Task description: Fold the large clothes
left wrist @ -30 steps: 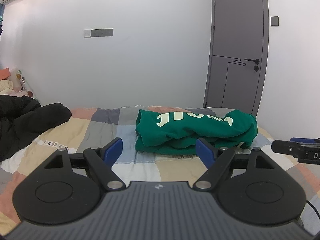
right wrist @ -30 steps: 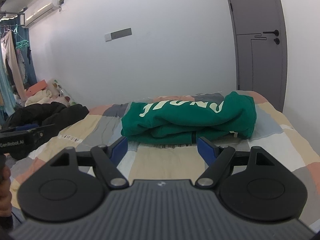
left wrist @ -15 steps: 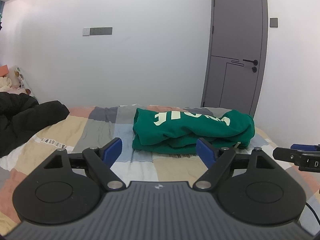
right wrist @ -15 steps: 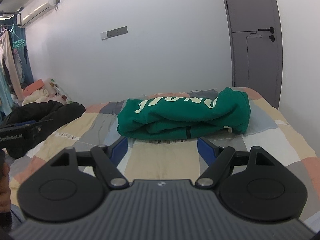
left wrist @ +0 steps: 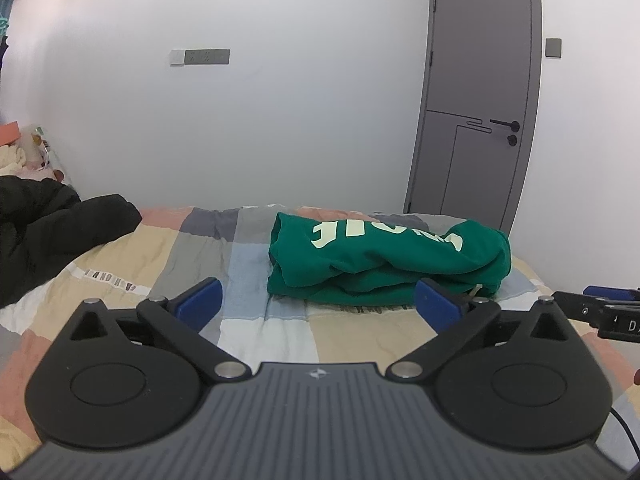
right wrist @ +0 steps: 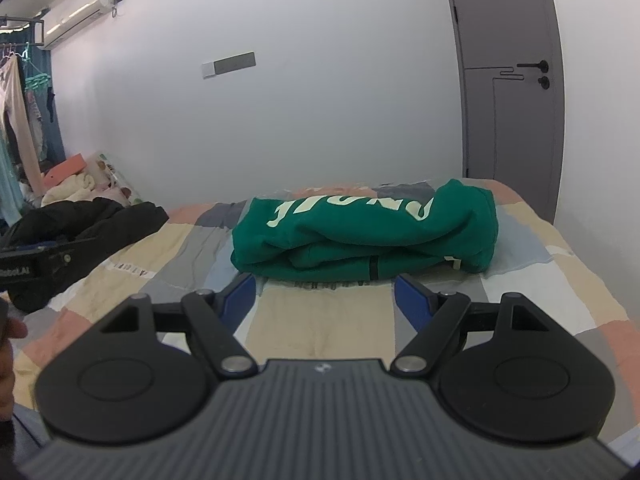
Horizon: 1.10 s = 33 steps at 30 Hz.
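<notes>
A green sweatshirt (left wrist: pixel 384 260) with pale lettering lies folded into a thick bundle on the patchwork bed (left wrist: pixel 192 280). It also shows in the right wrist view (right wrist: pixel 360 236). My left gripper (left wrist: pixel 318 304) is open and empty, held back from the bundle's near edge. My right gripper (right wrist: pixel 326 292) is open and empty, just short of the bundle's near edge. The right gripper's tip shows at the right edge of the left wrist view (left wrist: pixel 600 312). The left gripper's body shows at the left of the right wrist view (right wrist: pixel 44 260).
A black jacket (left wrist: pixel 48 224) lies heaped on the bed's left side, also in the right wrist view (right wrist: pixel 100 220). A grey door (left wrist: pixel 476 112) stands behind the bed at the right. Clothes hang at the far left (right wrist: pixel 16 120).
Both grippers have drawn back a little from the green bundle and stay open. The bundle has not moved on the bed.
</notes>
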{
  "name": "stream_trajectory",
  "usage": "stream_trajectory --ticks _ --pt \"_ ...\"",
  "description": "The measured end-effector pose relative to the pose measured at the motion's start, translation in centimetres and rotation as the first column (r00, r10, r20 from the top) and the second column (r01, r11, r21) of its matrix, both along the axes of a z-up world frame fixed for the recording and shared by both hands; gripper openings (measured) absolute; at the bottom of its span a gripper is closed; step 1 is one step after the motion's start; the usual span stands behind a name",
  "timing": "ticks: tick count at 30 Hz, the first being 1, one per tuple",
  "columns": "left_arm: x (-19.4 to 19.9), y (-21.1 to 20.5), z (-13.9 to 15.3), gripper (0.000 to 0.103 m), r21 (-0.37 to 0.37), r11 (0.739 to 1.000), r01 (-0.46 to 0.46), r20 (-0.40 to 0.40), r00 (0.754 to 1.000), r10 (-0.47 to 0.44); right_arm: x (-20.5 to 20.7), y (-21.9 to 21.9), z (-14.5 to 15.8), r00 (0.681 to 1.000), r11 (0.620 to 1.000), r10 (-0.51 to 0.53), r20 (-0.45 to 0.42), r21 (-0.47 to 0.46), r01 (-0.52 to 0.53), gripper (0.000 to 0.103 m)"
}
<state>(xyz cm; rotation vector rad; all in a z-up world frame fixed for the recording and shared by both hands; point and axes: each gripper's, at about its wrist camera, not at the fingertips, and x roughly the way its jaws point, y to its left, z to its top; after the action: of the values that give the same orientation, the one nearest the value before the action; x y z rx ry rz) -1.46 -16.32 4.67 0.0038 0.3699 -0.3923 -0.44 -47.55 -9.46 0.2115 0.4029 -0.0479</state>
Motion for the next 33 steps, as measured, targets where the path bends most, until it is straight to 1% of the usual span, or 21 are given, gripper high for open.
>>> stream_trajectory --ticks 5,6,7,10,16,27,33 --pt "-0.12 0.22 0.21 0.103 -0.006 1.000 -0.016 -0.001 1.000 0.016 -0.07 0.06 0.26 1.000 1.000 -0.007 0.005 -0.007 0.007 0.079" --pt "-0.25 0.24 0.22 0.103 -0.007 1.000 -0.018 -0.001 1.000 0.018 -0.12 0.07 0.31 1.000 1.000 -0.017 0.008 -0.010 0.017 0.081" --pt "-0.29 0.29 0.24 0.103 -0.008 1.000 -0.022 -0.001 1.000 0.022 -0.13 -0.01 0.33 1.000 1.000 -0.027 0.012 -0.011 0.027 0.087" --pt "-0.39 0.36 0.32 0.103 -0.007 0.999 -0.032 0.001 0.999 0.032 -0.06 -0.34 0.38 0.999 0.999 -0.035 0.012 0.007 0.035 0.103" --pt "-0.39 0.44 0.36 0.103 -0.005 0.999 -0.034 -0.001 0.999 0.034 0.14 -0.13 0.49 0.999 0.999 -0.033 0.006 -0.025 0.033 0.103" --pt "-0.48 0.55 0.48 0.103 -0.006 0.999 -0.042 -0.004 0.999 0.042 0.15 0.01 0.47 0.999 0.999 -0.033 0.005 -0.024 0.033 0.103" --pt "-0.75 0.59 0.59 0.103 -0.003 0.999 -0.040 0.010 0.999 0.040 -0.21 0.37 0.56 0.999 0.999 -0.035 -0.002 -0.029 0.035 0.103"
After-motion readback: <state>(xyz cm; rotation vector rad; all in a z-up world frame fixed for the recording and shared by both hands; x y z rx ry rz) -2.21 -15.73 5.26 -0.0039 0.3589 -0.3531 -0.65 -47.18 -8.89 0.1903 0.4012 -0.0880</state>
